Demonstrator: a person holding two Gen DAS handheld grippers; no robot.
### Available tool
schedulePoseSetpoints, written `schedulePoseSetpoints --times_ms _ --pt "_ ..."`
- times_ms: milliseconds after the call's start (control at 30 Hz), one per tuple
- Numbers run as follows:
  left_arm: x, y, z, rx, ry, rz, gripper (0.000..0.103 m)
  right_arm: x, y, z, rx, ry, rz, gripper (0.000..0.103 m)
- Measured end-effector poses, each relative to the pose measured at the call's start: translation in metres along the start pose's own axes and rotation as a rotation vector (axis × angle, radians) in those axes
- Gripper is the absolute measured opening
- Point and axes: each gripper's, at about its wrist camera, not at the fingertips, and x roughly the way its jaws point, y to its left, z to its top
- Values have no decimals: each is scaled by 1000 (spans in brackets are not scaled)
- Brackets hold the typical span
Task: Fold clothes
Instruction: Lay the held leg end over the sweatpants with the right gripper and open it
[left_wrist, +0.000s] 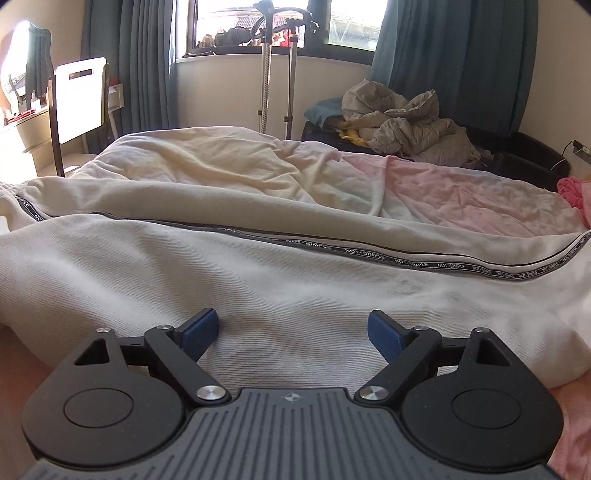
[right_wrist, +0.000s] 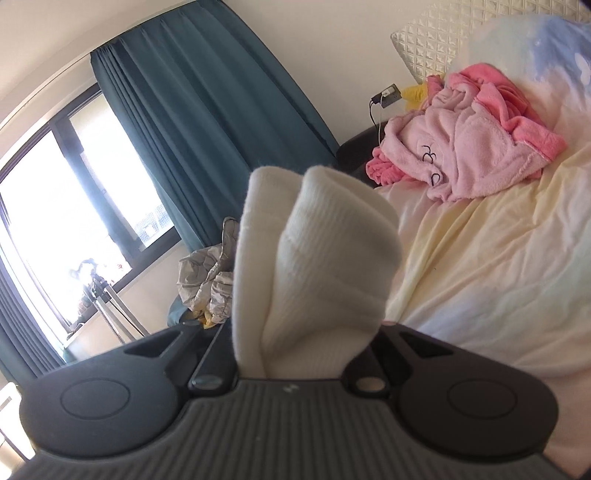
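Garment (left_wrist: 295, 295), soft ribbed knit, limp: right tool (right_wrist: 306, 325) clamped on bunched cuff; left tool (left_wrist: 291, 334) apart, above flat cloth ahead; grip hems.

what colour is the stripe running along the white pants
Dark grey stripe with repeated white "NOT-SIMPLE" lettering, on the white pants. It shows best in the left wrist view.

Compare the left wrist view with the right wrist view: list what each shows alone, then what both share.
Left only: the open left claw above the white garment with its lettered stripe, and a chair.
Right only: the right claw shut on bunched white fabric, and a pink robe.
Both: teal curtains, the window, the grey crumpled bedding.
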Motion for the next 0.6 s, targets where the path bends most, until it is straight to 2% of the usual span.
schedulePoseSetpoints --times_ms 167,300,467,600 --pt "2 -2 3 12 -11 -1 92 -8 25 0 -73 -42 26 9" --pt "23 -3 -6 44 58 74 92 -15 37 -1 -113 -53 56 9" --pt "13 1 4 -4 23 73 92 -22 45 -5 -169 -54 53 9" --pt "-6 19 16 -100 -42 40 92 -22 60 -8 -266 -60 35 9"
